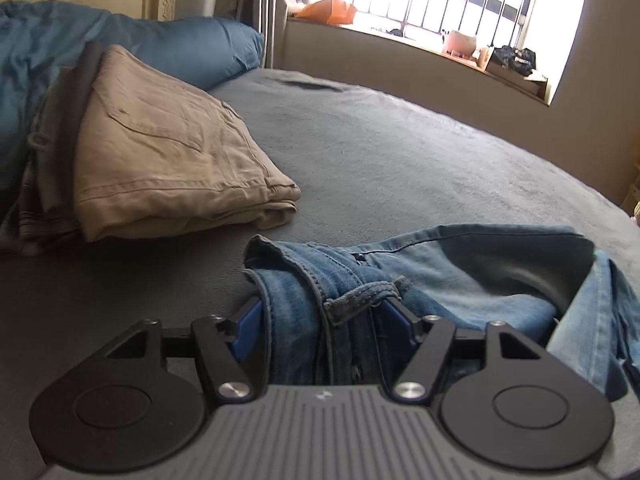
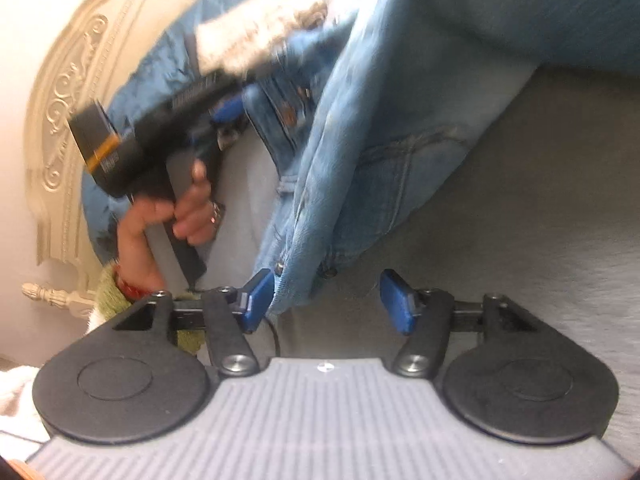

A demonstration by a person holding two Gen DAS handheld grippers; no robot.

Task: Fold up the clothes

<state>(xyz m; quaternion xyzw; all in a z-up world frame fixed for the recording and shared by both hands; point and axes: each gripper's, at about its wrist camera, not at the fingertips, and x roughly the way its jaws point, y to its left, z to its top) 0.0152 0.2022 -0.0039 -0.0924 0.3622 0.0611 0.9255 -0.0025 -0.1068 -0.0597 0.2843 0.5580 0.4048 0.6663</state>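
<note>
Blue jeans (image 1: 460,280) lie crumpled on the grey bed (image 1: 400,152). My left gripper (image 1: 322,322) stands open, its blue fingers (image 1: 248,326) on either side of the bunched waistband and belt loop, and denim fills the gap. In the right wrist view the jeans (image 2: 380,100) drape across the top. A corner of them reaches down beside the left finger of my open right gripper (image 2: 326,300), and the other finger (image 2: 396,300) stands apart from the cloth. A hand (image 2: 192,208) holds the left gripper's handle at the waistband.
Folded khaki trousers (image 1: 168,152) top a stack of clothes (image 1: 44,152) at the left. A blue pillow (image 1: 192,48) lies behind them. A cluttered window sill (image 1: 440,52) runs along the far side. A carved cream headboard (image 2: 68,100) stands by the bed.
</note>
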